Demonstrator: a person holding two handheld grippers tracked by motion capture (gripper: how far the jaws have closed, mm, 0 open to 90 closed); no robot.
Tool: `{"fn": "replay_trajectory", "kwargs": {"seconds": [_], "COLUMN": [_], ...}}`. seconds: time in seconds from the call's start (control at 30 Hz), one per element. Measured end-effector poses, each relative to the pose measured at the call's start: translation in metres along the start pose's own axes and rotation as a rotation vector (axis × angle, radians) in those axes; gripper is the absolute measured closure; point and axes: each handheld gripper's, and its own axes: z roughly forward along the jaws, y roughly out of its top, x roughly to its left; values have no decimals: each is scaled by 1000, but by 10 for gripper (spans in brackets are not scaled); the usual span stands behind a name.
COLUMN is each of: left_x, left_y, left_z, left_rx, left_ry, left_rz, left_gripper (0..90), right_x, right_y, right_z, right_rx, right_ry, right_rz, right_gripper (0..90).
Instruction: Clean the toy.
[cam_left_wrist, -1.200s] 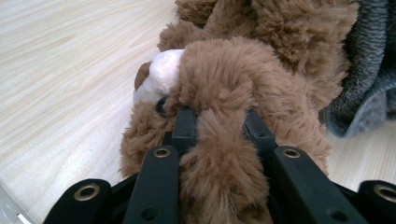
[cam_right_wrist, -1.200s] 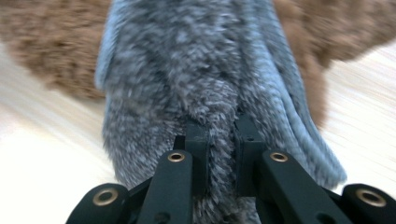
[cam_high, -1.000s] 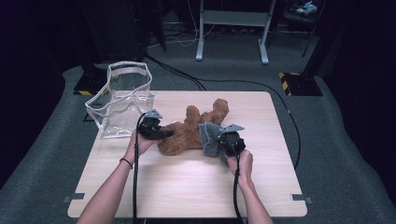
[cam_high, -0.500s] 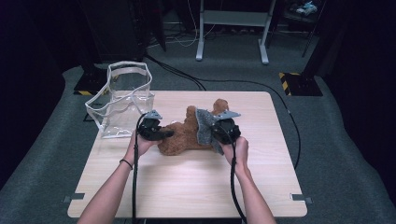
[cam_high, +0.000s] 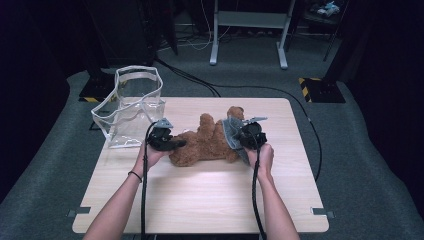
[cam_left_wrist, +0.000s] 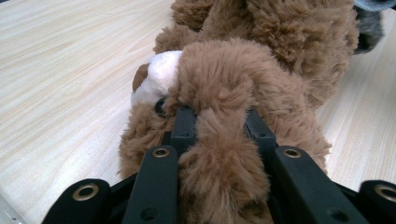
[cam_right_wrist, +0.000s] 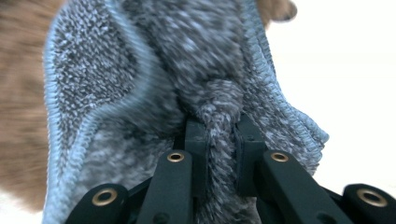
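Pinching the teddy bear (cam_high: 205, 145) mid-surface, the left gripper (cam_high: 172, 144) clamps a furry limb while the right gripper (cam_high: 234, 136) grips the grey cloth (cam_high: 230, 131); a hard tug could slip that cloth free.

Room's pretty dark w/ light mostly on the bench (cam_high: 200, 200), which is pale wood-grain w/ rounded corners. Floor (cam_high: 370, 165) is grey-green carpet. Behind the bench there's a grey metal frame (cam_high: 248, 30) on two feet, prob another desk. Black cables (cam_high: 280, 92) run across the carpet, plus black-yellow hazard tape (cam_high: 306, 81) at right and more at left. Bkgd walls too dark to make out.
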Motion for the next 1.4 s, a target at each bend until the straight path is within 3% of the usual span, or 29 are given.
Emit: {"fn": "replay_trajectory", "kwargs": {"seconds": [0.07,0.23,0.33,0.4,0.57,0.93,1.07,1.1,1.4], "left_x": [0,0,-1,-1,-1,-3,-4,-3,-7], "left_y": [0,0,0,0,-1,-1,-2,-2,-1], "left_z": [0,0,-1,-1,-1,-2,-2,-2,-4], "left_rx": [-1,-1,3,1,-6,-1,-11,-9,-9], "left_ry": [0,-1,1,2,3,7,9,12,21], "left_rz": [0,2,7,7,7,-4,0,18,15], "left_gripper": [715,715,714,714,713,711,707,706,691], "right_x": [-4,-4,-6,-8,-17,-45,-52,-54,-66], "right_y": [-3,-8,-10,-12,-15,-37,-49,-52,-80], "right_z": [8,19,21,15,-7,-54,-63,-64,-65], "right_rx": [7,65,105,107,60,38,56,70,120], "right_ry": [42,34,3,-4,-53,-129,-160,-166,-211], "right_rz": [13,9,-19,-3,-20,6,12,13,56], "right_gripper": [795,795,794,793,789,788,783,782,730]}}
